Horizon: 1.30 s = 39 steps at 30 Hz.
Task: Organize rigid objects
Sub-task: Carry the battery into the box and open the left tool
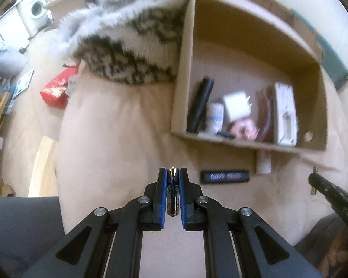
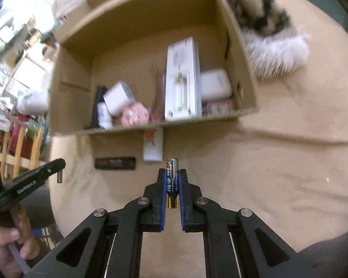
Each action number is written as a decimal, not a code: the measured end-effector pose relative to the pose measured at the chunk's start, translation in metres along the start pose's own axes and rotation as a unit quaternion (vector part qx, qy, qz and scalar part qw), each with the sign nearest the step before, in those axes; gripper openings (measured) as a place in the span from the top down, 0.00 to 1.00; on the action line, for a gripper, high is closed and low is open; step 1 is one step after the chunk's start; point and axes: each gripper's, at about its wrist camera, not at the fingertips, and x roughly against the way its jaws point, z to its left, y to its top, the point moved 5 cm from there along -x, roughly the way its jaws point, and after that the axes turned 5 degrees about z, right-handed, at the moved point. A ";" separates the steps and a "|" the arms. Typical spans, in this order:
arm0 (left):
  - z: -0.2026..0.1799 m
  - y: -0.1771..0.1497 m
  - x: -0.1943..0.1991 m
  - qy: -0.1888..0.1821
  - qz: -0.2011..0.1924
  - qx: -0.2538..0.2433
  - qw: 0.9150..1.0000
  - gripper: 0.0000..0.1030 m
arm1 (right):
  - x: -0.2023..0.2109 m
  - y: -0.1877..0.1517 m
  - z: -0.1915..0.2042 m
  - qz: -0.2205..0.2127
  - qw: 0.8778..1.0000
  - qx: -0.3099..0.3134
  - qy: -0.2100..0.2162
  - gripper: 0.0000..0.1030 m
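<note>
Batteries are pinched in both tongs: one battery (image 1: 173, 193) is clamped between the left tongs (image 1: 173, 173), another battery (image 2: 172, 180) between the right tongs (image 2: 172, 173). Both are held above the beige bed (image 2: 278, 162), near the cardboard box (image 2: 248, 69) of assorted items.

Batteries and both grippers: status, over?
Left gripper shut on a battery. Right gripper shut on another battery. Cardboard box ahead, open, part filled. Path clear; black bar and white pack lie before it.
</note>
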 end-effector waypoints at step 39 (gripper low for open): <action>-0.090 0.094 -0.036 -0.022 -0.078 -0.087 0.993 0.91 | -0.019 0.109 0.002 -0.054 0.997 0.026 0.039 0.90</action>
